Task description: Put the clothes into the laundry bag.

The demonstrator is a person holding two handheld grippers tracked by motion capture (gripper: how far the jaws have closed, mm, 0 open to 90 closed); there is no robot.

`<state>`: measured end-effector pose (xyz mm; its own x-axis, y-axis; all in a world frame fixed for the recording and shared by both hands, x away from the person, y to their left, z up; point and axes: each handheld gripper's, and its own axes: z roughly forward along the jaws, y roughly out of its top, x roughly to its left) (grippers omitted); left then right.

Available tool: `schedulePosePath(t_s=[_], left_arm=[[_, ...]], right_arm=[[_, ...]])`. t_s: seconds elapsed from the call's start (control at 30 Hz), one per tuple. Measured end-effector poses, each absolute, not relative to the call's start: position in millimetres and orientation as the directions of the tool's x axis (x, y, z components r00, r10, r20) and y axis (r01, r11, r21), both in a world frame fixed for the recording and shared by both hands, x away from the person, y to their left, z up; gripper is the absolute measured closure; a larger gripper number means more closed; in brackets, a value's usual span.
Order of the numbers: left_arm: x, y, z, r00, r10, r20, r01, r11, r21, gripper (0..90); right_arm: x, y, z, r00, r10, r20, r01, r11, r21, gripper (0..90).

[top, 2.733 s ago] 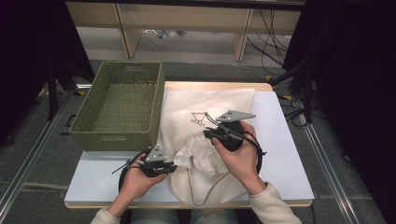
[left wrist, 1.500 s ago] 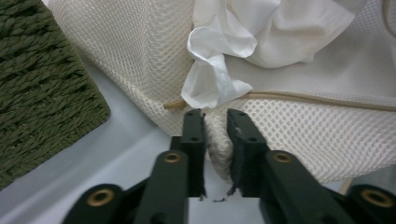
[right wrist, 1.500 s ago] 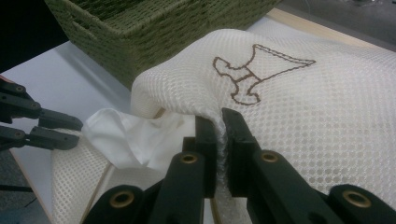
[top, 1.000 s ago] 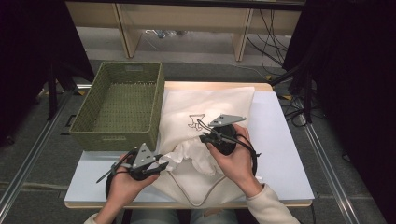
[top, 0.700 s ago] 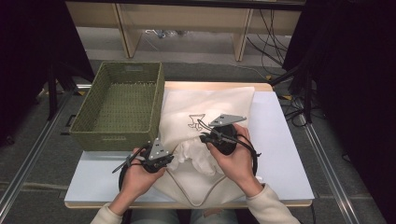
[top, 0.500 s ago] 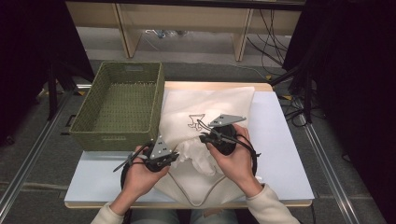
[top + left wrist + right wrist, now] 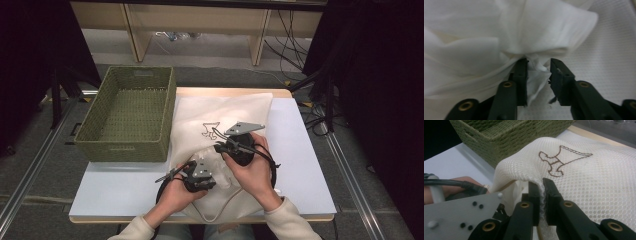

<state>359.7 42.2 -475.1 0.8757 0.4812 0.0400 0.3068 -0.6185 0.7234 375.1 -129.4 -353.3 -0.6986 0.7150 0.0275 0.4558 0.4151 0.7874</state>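
A white mesh bag (image 7: 240, 107) with a brown stitched figure lies on the table, its mouth toward the person. My right gripper (image 7: 218, 146) is shut on the upper edge of that mouth and holds it raised; in the right gripper view the mesh bag (image 7: 589, 180) is pinched between the jaws of my right gripper (image 7: 541, 188). My left gripper (image 7: 214, 169) is at the mouth, pointing into it. Its jaws have just been opening, and a bunched white cloth (image 7: 524, 32) sits between the jaws of my left gripper (image 7: 538, 73), with the right pad clear of it.
A green woven basket (image 7: 125, 146) stands at the back left, close beside the bag; it also shows in the right gripper view (image 7: 511, 137). The bag's drawstring loop (image 7: 220, 214) lies near the table's front edge (image 7: 115, 192).
My left gripper has moved right, from the bag's left side to its mouth under the right gripper, and its jaws have opened. The right gripper has stayed put, still pinching the mesh.
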Motion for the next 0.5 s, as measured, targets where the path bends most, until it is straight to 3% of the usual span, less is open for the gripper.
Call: schedulePosePath(t_s=[0.2, 0.5], left_arm=[[346.3, 61.6, -448.8, 0.872, 0.489, 0.018, 0.287, -0.540, 0.791, 59.3], [340.4, 99.7, -425.8, 0.824, 0.566, 0.015, 0.285, -0.438, 0.853, 60.5]], right_arm=[[374.6, -128.9, -353.1, -0.693, 0.720, 0.031, 0.464, 0.412, 0.784, 86.1], [372.9, -128.3, -354.2, -0.688, 0.725, 0.031, 0.474, 0.417, 0.775, 86.0]])
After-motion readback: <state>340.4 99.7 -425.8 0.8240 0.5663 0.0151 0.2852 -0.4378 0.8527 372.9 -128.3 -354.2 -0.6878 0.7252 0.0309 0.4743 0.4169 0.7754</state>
